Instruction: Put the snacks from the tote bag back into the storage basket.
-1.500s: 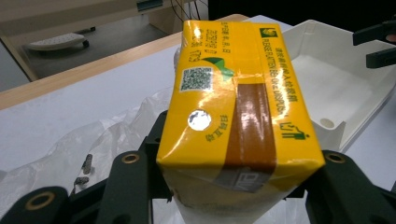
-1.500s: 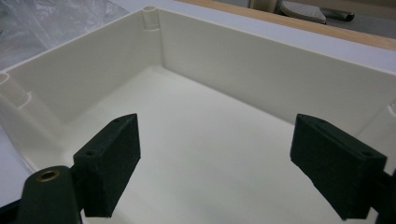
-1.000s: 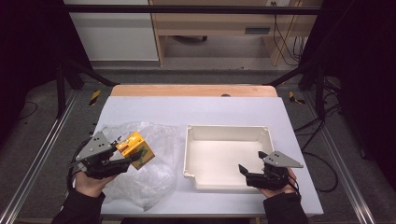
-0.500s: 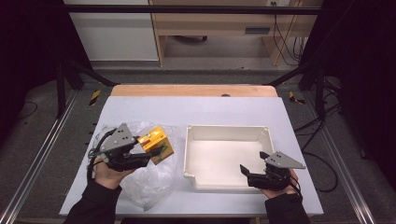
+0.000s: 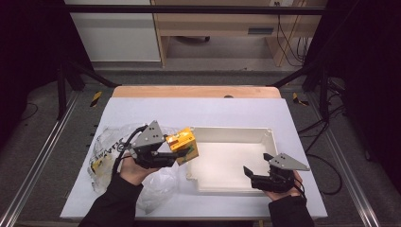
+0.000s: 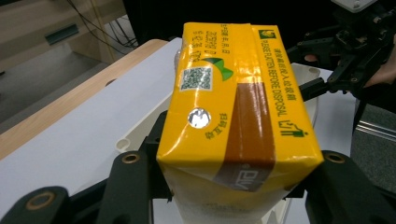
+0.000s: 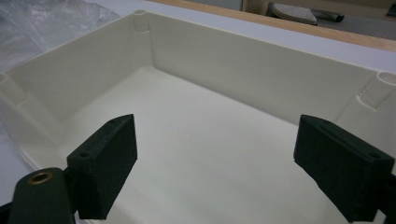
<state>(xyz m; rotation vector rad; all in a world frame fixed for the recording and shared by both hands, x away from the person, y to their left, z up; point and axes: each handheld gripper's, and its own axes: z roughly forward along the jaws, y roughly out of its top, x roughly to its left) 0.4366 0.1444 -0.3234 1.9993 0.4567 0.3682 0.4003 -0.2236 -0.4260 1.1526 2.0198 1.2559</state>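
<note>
Item: yellow carton [image 6: 238, 116], clamped between the jaws of the left gripper [image 5: 176, 153] (a jaw pressed to each long side), held in the air over the left wall of the cream tray [image 5: 265, 135]. Near end of carton cut off by the frame's lower edge in the left gripper view; small print illegible. Long axis runs straight out from the jaws, toward the tray. Right gripper [image 7: 215, 172]: jaws wide, nothing between, at the tray's near right corner. Crumpled plastic bag [image 5: 106, 146] lies left.
</note>
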